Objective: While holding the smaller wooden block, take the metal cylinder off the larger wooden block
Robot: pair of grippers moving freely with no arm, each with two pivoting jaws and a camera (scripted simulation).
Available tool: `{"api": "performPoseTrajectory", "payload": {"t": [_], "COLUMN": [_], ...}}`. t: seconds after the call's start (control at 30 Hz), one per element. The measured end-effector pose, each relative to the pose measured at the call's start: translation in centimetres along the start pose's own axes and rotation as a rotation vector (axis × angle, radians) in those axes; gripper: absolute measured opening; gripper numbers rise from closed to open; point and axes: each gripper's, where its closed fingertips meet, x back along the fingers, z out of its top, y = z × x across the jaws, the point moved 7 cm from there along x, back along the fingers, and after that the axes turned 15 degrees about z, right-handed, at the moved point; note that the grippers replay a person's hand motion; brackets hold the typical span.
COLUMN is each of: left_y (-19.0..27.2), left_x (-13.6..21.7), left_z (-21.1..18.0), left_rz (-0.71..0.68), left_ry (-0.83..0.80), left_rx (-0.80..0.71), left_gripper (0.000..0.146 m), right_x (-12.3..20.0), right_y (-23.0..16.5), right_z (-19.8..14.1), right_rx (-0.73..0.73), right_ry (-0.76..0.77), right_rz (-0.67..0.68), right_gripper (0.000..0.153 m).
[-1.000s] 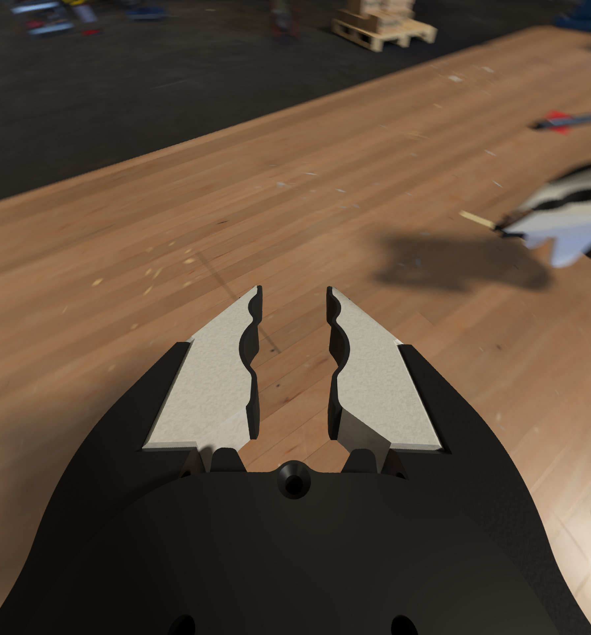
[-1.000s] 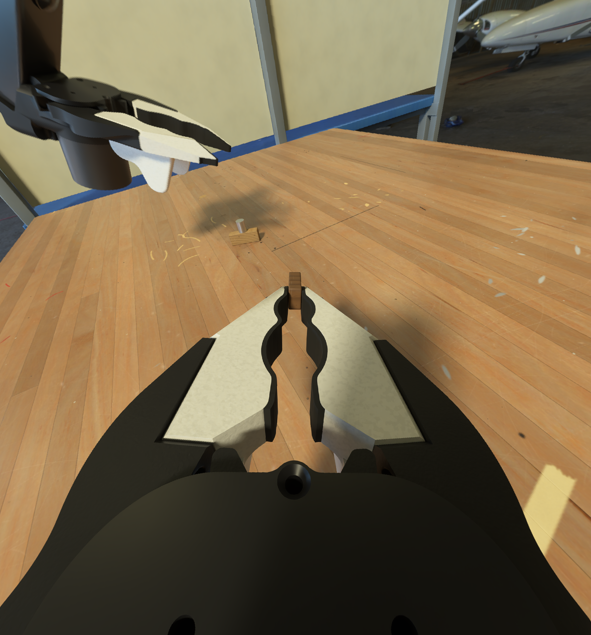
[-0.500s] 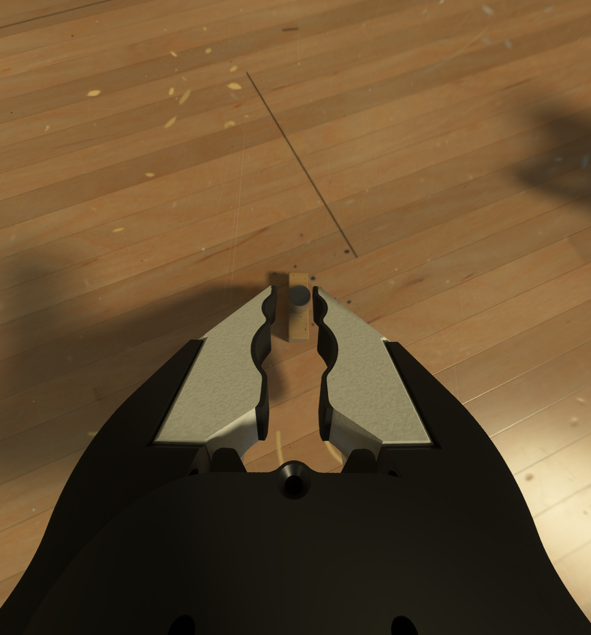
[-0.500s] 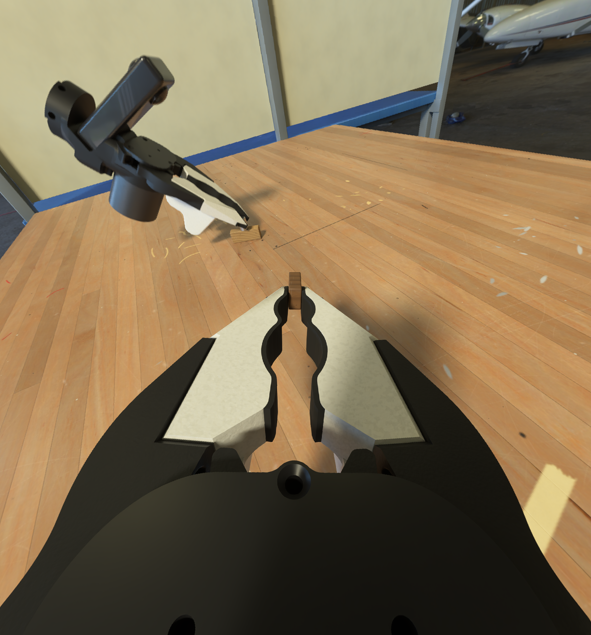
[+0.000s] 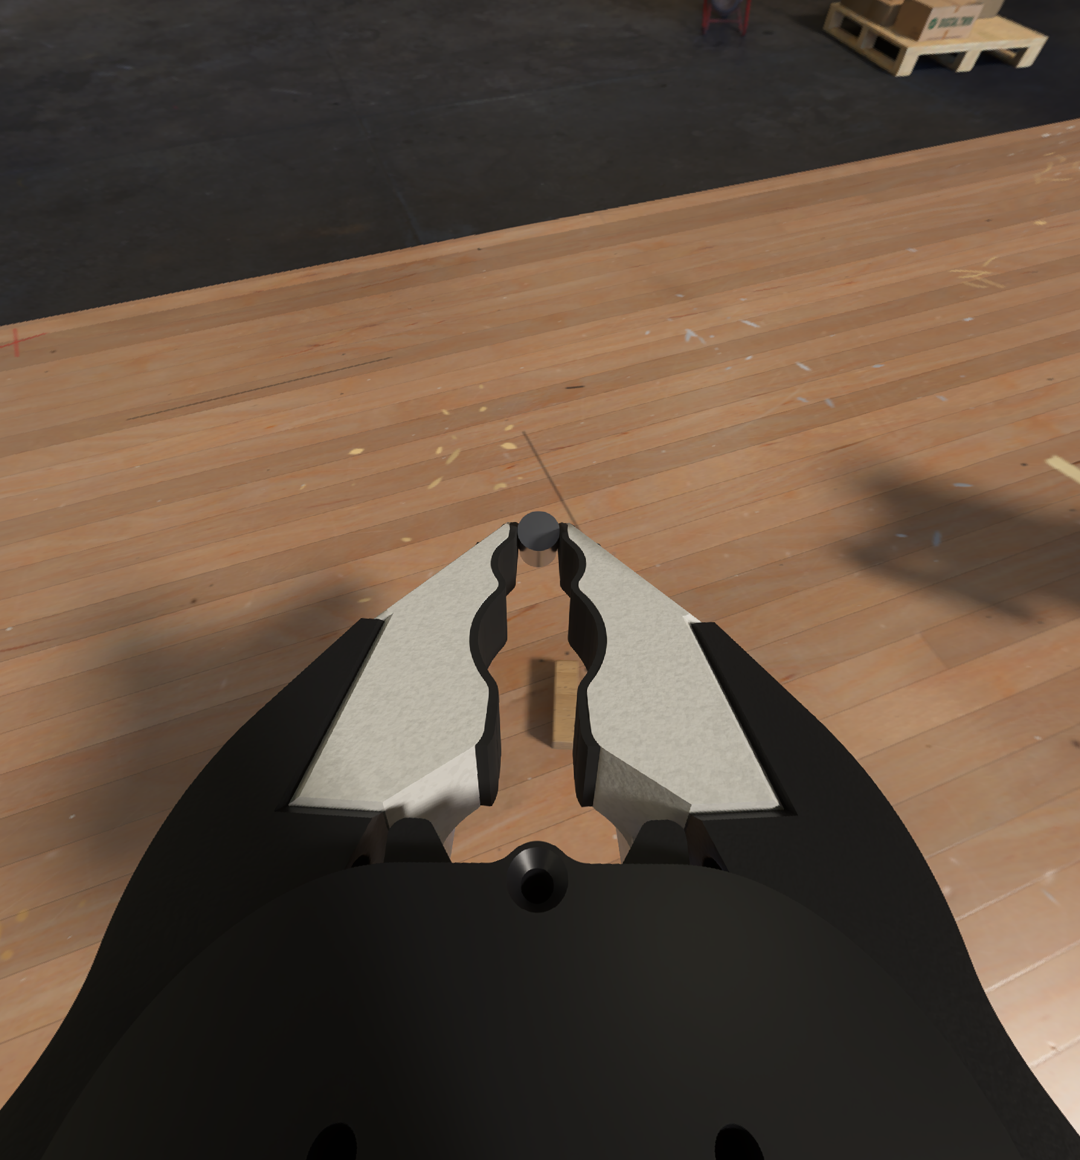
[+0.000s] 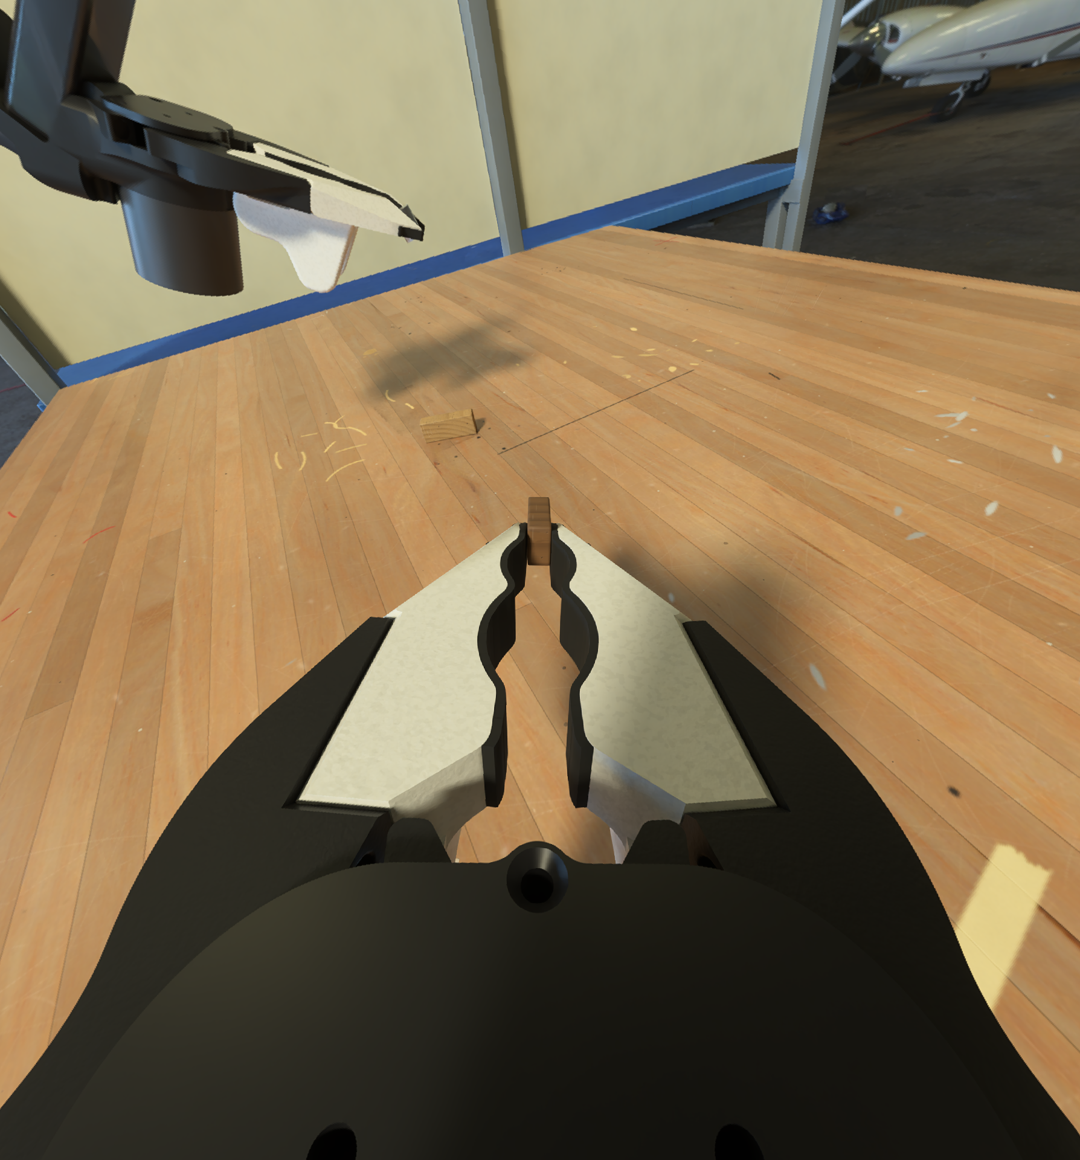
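My left gripper is shut on the grey metal cylinder at its fingertips and holds it in the air above the table. The larger wooden block lies flat on the table below, seen between the fingers; it also shows bare in the right wrist view. My right gripper is shut on the smaller wooden block, a thin brown piece held upright at the fingertips. The left gripper also shows in the right wrist view, raised at the upper left, well above the larger block.
The wooden table spreads wide, with its far edge ahead of the left gripper and dark floor beyond. A pallet with boxes stands far off. Wall panels and a blue strip lie behind the table; an aeroplane is parked at the far right.
My left gripper has shut on the cylinder and lifted it off the larger block, tilting up and rising. My right gripper has held still with the smaller block.
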Motion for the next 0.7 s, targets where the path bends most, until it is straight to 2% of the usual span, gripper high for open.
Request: {"api": "performPoseTrajectory", "payload": {"t": [0.07, 0.17, 0.23, 0.3, 0.43, 0.53, 0.7], "left_y": [1.1, 5.3, 8.7, 11.1, 13.1, 14.0, 16.2], "left_x": [0.5, 1.7, 2.0, 1.8, 1.6, 2.4, 3.7], "left_z": [0.5, 1.6, 1.7, 1.3, 0.6, 1.7, 3.1], "left_rz": [-0.038, -0.232, -0.306, -0.308, -0.32, -0.376, -0.419], "left_ry": [0.015, 0.072, 0.079, 0.072, 0.058, 0.091, 0.149], "left_rx": [0.015, 0.051, -0.008, -0.075, -0.068, -0.05, -0.105], "left_gripper": [0.012, 0.012, 0.012, 0.012, 0.012, 0.012, 0.012], "right_x": [0.0, 0.0, 0.0, 0.0, 0.0, 0.0, 0.0], "right_y": [0.0, -0.1, -0.1, 0.0, 0.0, -0.1, -0.1], "right_z": [0.0, 0.0, 0.0, 0.0, 0.1, 0.1, 0.1], "right_rx": [0.001, 0.004, 0.001, 0.0, 0.003, 0.004, 0.0], "right_ry": [-0.003, -0.007, -0.005, -0.005, -0.01, -0.012, -0.013], "right_rz": [-0.001, -0.002, 0.0, 0.0, 0.002, 0.003, 0.002], "right_gripper": [0.006, 0.006, 0.006, 0.006, 0.006, 0.006, 0.006]}}
